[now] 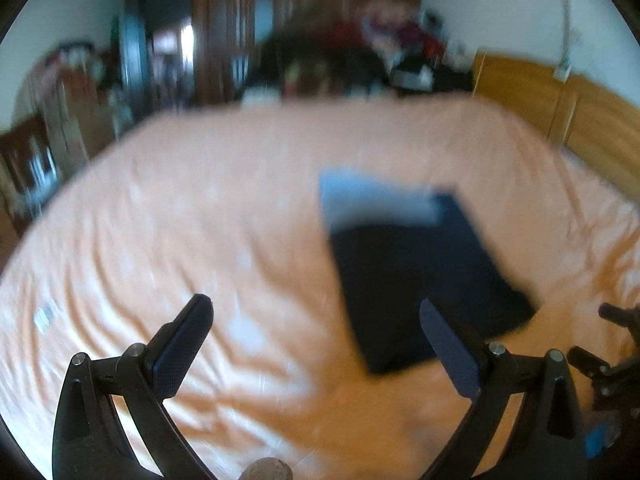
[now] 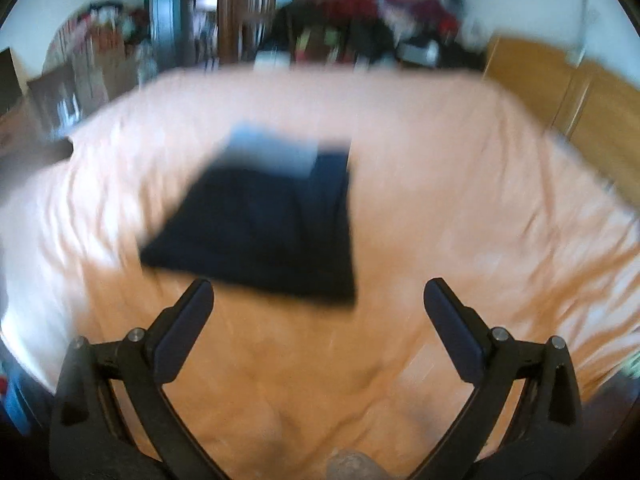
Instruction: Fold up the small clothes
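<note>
The folded dark garment [image 2: 260,224] lies flat on the orange bedspread [image 2: 460,208], at 11 o'clock from the right gripper [image 2: 319,308], its near edge just ahead. The left gripper [image 1: 316,328] sees it at 1 o'clock. Both grippers gape, empty; bare bedspread surrounds the garment.

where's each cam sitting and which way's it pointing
Left wrist: on the left gripper, looking forward over the orange bed sheet; its open fingers show, the dark folded garment sits right of centre, and part of the right gripper is at the right edge.
Right wrist: on the right gripper, same direction; its open fingers show, garment left of centre.
Shared: sheet, garment, wooden headboard.
</note>
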Action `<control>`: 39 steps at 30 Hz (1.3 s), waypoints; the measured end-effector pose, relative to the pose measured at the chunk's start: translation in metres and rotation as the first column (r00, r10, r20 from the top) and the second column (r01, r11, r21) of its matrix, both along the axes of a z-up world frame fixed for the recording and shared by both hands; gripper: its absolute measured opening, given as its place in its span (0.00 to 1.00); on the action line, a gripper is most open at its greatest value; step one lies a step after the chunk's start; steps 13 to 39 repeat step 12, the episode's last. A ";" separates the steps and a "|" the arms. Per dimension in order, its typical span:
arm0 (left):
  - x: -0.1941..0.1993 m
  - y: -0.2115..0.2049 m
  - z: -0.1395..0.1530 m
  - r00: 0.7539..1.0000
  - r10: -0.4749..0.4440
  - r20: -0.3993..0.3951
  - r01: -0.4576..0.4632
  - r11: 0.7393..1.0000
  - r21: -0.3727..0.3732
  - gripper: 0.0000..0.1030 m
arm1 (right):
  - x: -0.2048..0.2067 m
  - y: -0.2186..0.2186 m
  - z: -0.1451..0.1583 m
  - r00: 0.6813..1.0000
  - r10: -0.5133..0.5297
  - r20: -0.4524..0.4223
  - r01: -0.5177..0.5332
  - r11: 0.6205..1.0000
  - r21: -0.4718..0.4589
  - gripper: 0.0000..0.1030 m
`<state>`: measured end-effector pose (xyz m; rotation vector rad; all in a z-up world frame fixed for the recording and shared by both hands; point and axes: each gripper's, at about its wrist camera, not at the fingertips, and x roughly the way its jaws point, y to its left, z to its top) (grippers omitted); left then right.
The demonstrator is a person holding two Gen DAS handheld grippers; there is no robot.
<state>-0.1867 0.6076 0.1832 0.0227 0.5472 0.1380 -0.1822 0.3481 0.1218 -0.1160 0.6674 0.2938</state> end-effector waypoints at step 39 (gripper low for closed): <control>-0.064 -0.018 0.096 0.989 -0.028 0.145 0.039 0.997 -0.069 1.00 | 0.003 0.023 0.064 0.999 -0.021 -0.026 0.022 0.999 0.032 1.00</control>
